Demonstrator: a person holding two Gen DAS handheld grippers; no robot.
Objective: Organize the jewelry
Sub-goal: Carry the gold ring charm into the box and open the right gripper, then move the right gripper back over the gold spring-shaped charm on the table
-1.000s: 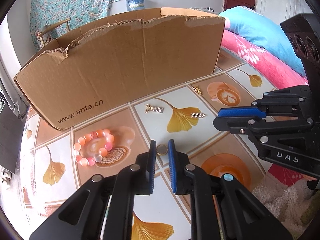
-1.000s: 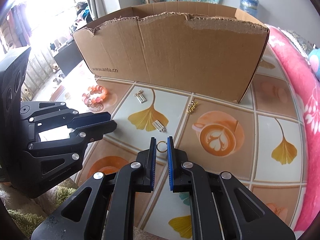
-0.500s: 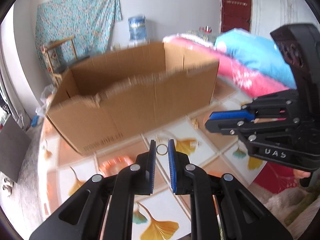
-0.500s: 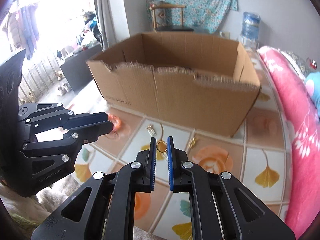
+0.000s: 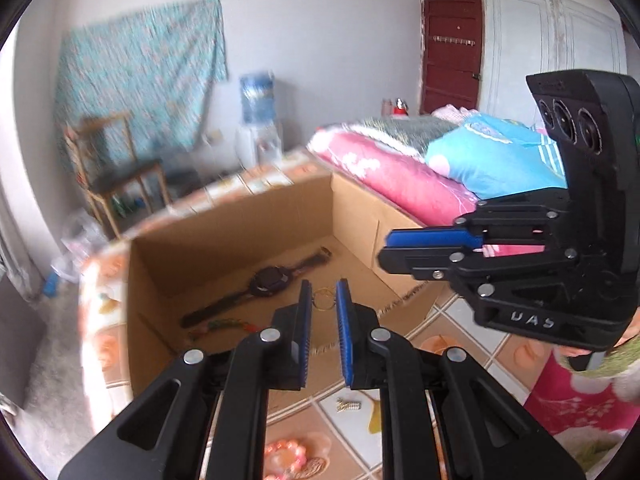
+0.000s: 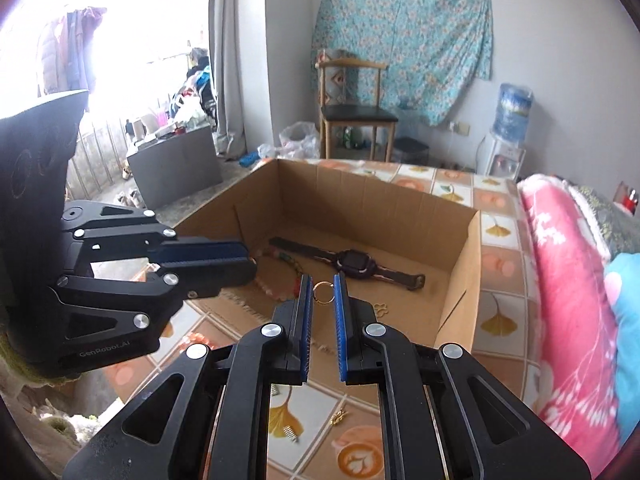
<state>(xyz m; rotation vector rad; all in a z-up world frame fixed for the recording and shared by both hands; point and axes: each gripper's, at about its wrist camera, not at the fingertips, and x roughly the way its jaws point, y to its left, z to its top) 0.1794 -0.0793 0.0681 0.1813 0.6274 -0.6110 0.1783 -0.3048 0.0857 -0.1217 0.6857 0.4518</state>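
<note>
Above the near wall of the open brown cardboard box (image 5: 240, 240), centre of both frames, each gripper held jewellery.

Left gripper (image 5: 323, 300): black body, blue pads, clenched on a thin gold ring (image 5: 323, 299) pinched at its tips, over the box interior.

Right gripper (image 6: 323, 291): same build, clenched on a second thin gold ring (image 6: 323, 292), likewise over the box; seen side-on at right of the left-wrist frame.

Box contents: dark wristwatch with long strap (image 6: 352, 261) lying flat on the box floor, centre; multicoloured beaded strand (image 6: 294, 270) beside it, toward the left wall; small gold flower-shaped charm (image 6: 382, 309) near the right front corner.

Counter with ginkgo-leaf and coffee-cup tile pattern (image 6: 496, 320), carrying the box. Outside the box, lower frame: orange-pink bead bracelet (image 5: 286, 452); small silver bar-shaped earring (image 5: 349, 405); small gold earring (image 6: 338, 417); another silver bar piece (image 6: 289, 434).

Right edge: pink floral bedding (image 6: 560, 280).
</note>
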